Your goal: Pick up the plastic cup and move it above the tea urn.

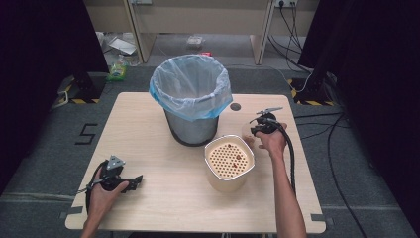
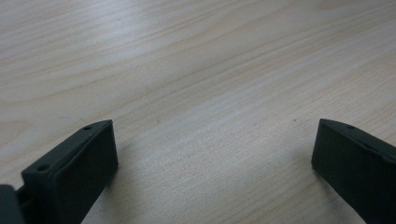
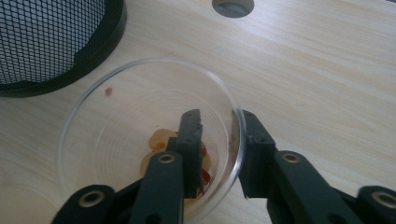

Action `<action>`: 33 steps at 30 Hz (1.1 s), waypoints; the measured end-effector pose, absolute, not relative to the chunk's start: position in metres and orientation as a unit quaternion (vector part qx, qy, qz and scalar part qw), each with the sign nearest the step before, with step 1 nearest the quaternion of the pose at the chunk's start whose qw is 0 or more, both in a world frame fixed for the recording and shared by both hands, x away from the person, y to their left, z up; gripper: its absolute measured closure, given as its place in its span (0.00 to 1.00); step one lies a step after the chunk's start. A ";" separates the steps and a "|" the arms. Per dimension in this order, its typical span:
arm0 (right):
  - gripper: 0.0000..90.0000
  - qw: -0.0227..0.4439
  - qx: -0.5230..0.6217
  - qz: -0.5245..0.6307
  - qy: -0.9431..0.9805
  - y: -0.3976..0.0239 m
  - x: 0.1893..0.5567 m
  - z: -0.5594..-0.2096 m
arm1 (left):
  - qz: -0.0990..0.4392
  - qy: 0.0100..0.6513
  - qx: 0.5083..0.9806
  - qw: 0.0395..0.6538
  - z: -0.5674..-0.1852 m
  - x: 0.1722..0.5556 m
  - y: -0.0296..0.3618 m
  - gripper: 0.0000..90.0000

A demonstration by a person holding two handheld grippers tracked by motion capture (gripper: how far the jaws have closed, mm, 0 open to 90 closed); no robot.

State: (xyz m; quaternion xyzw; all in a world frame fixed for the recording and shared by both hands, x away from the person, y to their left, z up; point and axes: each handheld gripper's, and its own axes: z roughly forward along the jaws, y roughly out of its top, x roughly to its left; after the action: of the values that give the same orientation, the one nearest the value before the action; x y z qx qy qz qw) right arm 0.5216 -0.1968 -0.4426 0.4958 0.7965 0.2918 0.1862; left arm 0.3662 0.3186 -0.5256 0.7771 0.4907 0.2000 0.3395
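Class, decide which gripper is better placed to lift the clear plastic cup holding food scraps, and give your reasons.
Right. The right gripper already straddles the clear plastic cup's rim, one jaw inside; the left gripper sits open at the table's far corner.

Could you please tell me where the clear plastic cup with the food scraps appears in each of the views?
High view: the clear cup peeks out right of centre, beside the right gripper.
Left gripper view: bare table between open jaws.
Right gripper view: the cup fills the lower centre, its rim between the jaws.
Shared landmark: the black mesh bin, next to the cup.
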 end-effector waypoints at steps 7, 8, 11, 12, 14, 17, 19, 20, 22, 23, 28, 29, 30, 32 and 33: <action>0.95 0.181 0.489 0.317 0.792 -0.196 0.519 -0.438 | 0.200 0.491 0.777 0.339 -0.526 0.366 0.319 0.00; 0.96 0.184 0.484 0.320 0.794 -0.196 0.519 -0.436 | 0.200 0.491 0.777 0.340 -0.526 0.366 0.319 0.00; 0.97 0.192 0.475 0.321 0.796 -0.197 0.516 -0.433 | 0.200 0.491 0.777 0.340 -0.526 0.366 0.319 0.00; 0.97 0.190 0.477 0.324 0.795 -0.198 0.515 -0.433 | 0.200 0.490 0.777 0.339 -0.526 0.366 0.319 0.00; 0.97 0.198 0.476 0.326 0.792 -0.200 0.515 -0.432 | 0.200 0.491 0.777 0.340 -0.526 0.366 0.319 0.00; 0.97 0.204 0.478 0.335 0.786 -0.203 0.514 -0.428 | 0.200 0.491 0.777 0.340 -0.526 0.366 0.319 0.00; 0.97 0.211 0.474 0.337 0.785 -0.205 0.514 -0.424 | 0.200 0.491 0.777 0.340 -0.526 0.366 0.319 0.00; 0.97 0.215 0.472 0.339 0.785 -0.205 0.513 -0.421 | 0.200 0.491 0.777 0.340 -0.526 0.366 0.319 0.00; 0.97 0.219 0.471 0.344 0.782 -0.207 0.512 -0.417 | 0.200 0.491 0.777 0.340 -0.526 0.366 0.319 0.00; 0.97 0.224 0.468 0.347 0.781 -0.207 0.512 -0.415 | 0.200 0.491 0.777 0.340 -0.526 0.366 0.319 0.00; 0.97 0.245 0.461 0.356 0.775 -0.210 0.506 -0.404 | 0.200 0.491 0.777 0.340 -0.526 0.366 0.319 0.00; 0.97 0.247 0.460 0.356 0.775 -0.211 0.505 -0.403 | 0.200 0.491 0.777 0.340 -0.526 0.366 0.319 0.00; 0.97 0.247 0.460 0.356 0.775 -0.211 0.505 -0.403 | 0.200 0.491 0.777 0.340 -0.526 0.366 0.319 0.00; 0.97 0.254 0.454 0.361 0.774 -0.211 0.501 -0.397 | 0.200 0.491 0.777 0.340 -0.526 0.366 0.319 0.00; 0.97 0.257 0.453 0.364 0.772 -0.211 0.499 -0.395 | 0.200 0.491 0.777 0.340 -0.526 0.366 0.319 0.00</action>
State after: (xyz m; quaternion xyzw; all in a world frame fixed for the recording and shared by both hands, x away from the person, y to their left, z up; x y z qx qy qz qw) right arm 0.4992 -0.2111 -0.3954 0.4532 0.7721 0.3639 0.2569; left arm 0.3663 0.3186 -0.5257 0.7768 0.4909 0.2003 0.3398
